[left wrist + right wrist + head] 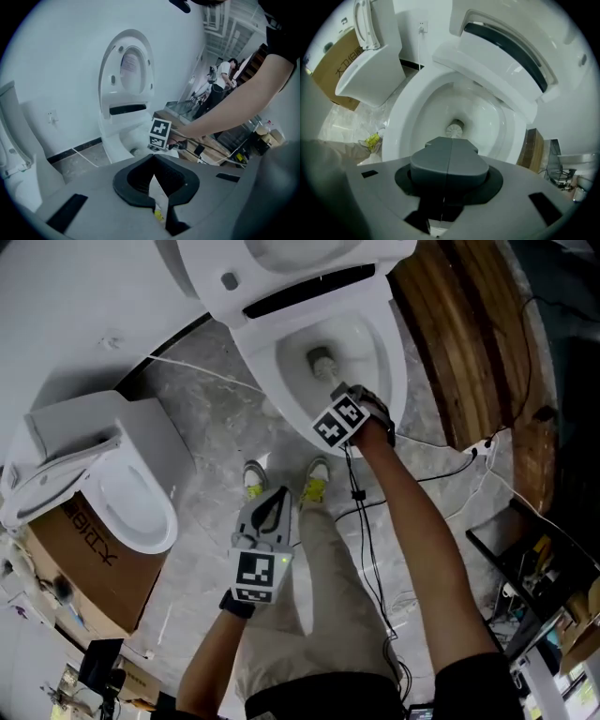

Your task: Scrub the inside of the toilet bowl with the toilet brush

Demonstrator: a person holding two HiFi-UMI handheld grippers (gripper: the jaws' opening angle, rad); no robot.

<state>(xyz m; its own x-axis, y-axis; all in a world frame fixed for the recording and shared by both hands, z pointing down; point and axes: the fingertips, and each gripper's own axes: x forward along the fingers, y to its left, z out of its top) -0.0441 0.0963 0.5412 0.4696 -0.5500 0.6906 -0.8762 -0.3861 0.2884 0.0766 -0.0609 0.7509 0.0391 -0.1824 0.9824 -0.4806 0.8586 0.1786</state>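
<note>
L claw [154, 156] tips together, holding nothing; toilet [123, 112] ahead w/ lid up, by white wall [61, 56].

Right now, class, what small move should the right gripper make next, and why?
Probably sweep the brush up the bowl wall in a short stroke. The right gripper is shut on it, and its head sits low at the bowl's bottom, so the wall above is the nearest surface to scrub.

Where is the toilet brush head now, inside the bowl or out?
Inside. The toilet brush, held by the right tool, has its head at the bottom of the toilet bowl.
</note>
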